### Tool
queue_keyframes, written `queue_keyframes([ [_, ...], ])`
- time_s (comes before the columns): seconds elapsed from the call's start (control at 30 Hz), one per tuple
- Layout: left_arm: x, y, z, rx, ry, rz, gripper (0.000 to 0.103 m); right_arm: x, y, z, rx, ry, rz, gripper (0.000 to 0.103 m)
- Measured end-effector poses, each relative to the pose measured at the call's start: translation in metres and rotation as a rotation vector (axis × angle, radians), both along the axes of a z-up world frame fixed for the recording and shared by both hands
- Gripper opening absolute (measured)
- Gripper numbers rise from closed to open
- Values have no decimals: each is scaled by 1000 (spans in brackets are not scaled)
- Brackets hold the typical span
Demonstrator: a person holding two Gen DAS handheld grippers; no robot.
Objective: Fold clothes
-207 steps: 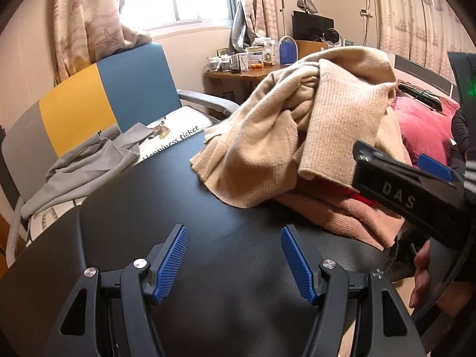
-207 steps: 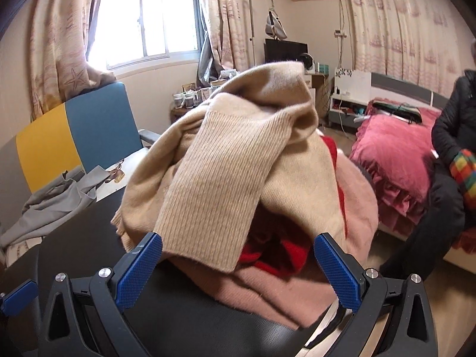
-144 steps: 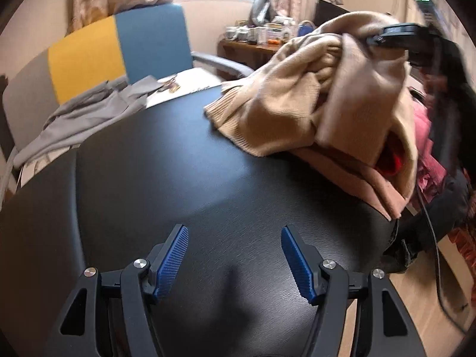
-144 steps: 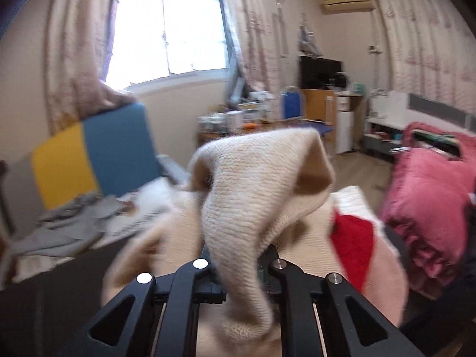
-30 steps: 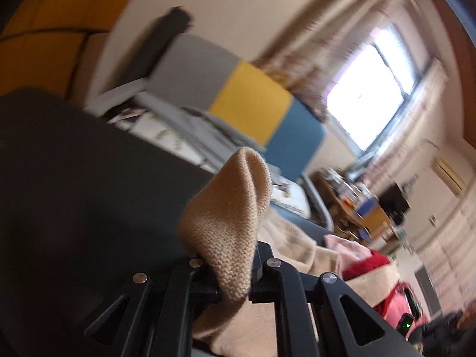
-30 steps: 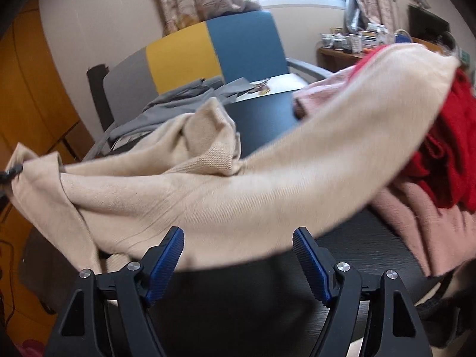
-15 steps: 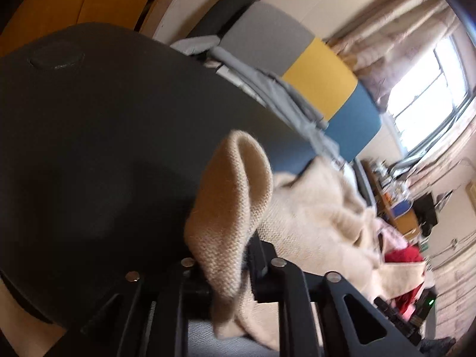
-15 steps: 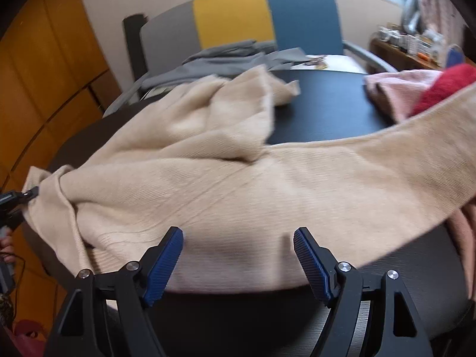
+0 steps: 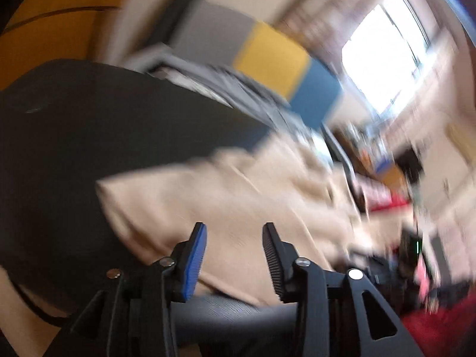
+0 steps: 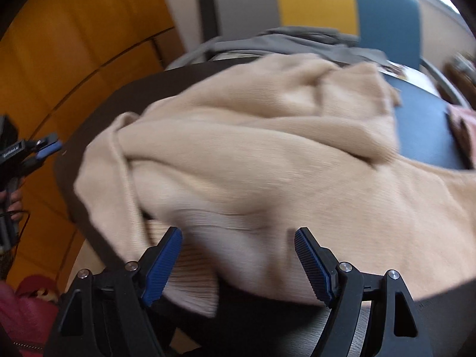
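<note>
Both tools ride low at the near rim of the counter (image 10: 422,113), and I'll take them from the sweater's left side across to its right. Left of the beige sweater (image 10: 267,154), my left tool (image 9: 233,255) has its blue pads spread with nothing between them, aimed at the knit's left corner where it bunches near the rim. That view is badly smeared, so I cannot say whether a pad touches the wool. The sweater itself lies crumpled across the dark round counter, one thick fold humped over its middle and a ribbed edge hanging off the near rim; I judge it is spread this way so its shape can be sorted before any fold. Just below the sweater's near edge, my right tool (image 10: 238,263) is also spread wide and holds nothing. Behind the sweater, a grey garment (image 10: 285,44) lies on the chair (image 10: 386,12). Right of the sweater, a pink knit (image 10: 464,125) is cut off by the frame.
</note>
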State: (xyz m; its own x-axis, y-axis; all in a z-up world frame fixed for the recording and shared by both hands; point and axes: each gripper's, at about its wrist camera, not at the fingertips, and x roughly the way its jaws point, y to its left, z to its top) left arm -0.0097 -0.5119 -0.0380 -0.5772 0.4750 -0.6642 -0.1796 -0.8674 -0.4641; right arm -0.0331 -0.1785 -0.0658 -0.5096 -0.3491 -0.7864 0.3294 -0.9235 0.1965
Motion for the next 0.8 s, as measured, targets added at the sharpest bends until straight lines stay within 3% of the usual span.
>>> queue_keyframes([
  [0.07,-6,37,-14,-43,-56,-109,49,-1,-12,-5,50,9,39,76],
  [0.17,-13,61,-30,-56,-75,-119,54,-4,-27,-14,142,26,57,56],
  [0.3,-23,91,-53,-73,-100,-131,68,-9,-20,-15,83,24,27,15],
  [0.33,-26,99,-58,-77,-106,-134,69,-10,-16,-14,52,16,16,13],
  [0.4,-27,103,-59,-88,-116,-112,63,-10,-8,-12,-8,10,-10,12],
  [0.43,-27,104,-59,-98,-122,-97,39,-11,-4,-10,-38,7,-25,12],
  [0.47,-28,105,-59,-107,-129,-83,7,-9,0,-7,-66,10,-39,12],
  [0.57,-24,100,-55,-38,-144,-115,5,-4,10,5,-113,54,-89,12],
  [0.7,-12,100,-18,-36,-29,-159,5,-1,26,24,-152,115,-156,11],
  [0.8,-11,81,10,-13,45,-109,5,1,37,38,-180,148,-192,11],
])
